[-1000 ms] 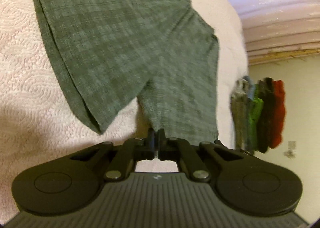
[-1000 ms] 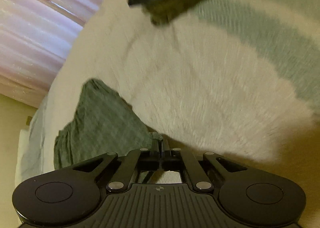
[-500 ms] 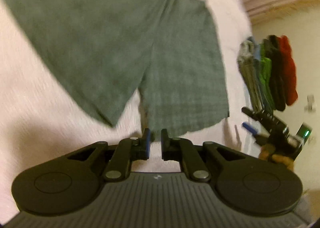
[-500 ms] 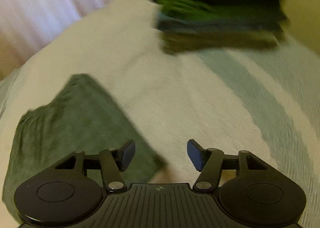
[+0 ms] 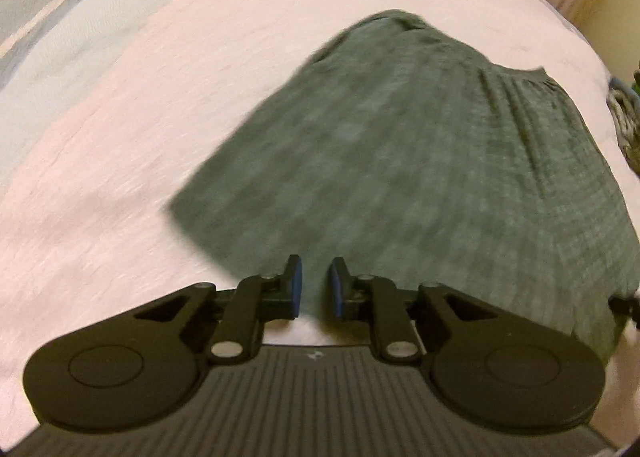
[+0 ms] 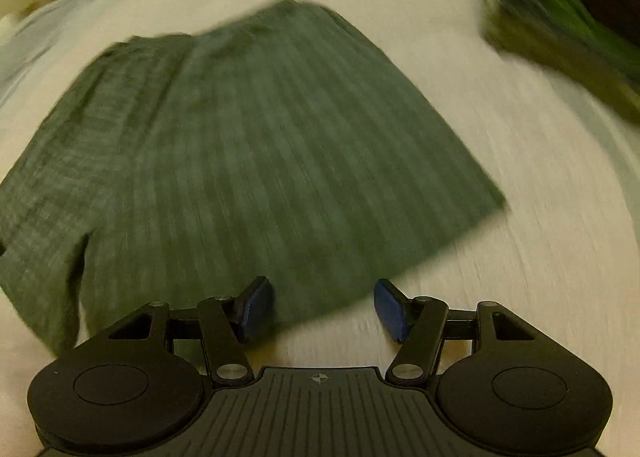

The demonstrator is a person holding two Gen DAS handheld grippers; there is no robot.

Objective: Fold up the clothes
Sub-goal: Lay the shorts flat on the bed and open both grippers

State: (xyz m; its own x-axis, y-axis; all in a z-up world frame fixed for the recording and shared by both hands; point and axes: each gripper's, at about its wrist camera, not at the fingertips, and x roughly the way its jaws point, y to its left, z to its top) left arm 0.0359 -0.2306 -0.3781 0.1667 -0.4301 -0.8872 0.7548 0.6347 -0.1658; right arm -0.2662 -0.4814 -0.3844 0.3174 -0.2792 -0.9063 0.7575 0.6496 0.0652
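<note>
Shorts [image 5: 420,161] lie spread flat on the bedspread [image 5: 120,137], filling the middle of both frames, probably laid out smooth for a fold. The left gripper [image 5: 316,283] hovers at their near hem with fingers slightly apart and empty, while the right gripper [image 6: 322,307] has fingers wide apart, straddling the hem's lower-right corner, seemingly ready to pinch. Only the right view shows the stack [image 6: 568,29] of folded clothes at upper right with any clarity; the left view catches just its edge at far right.
</note>
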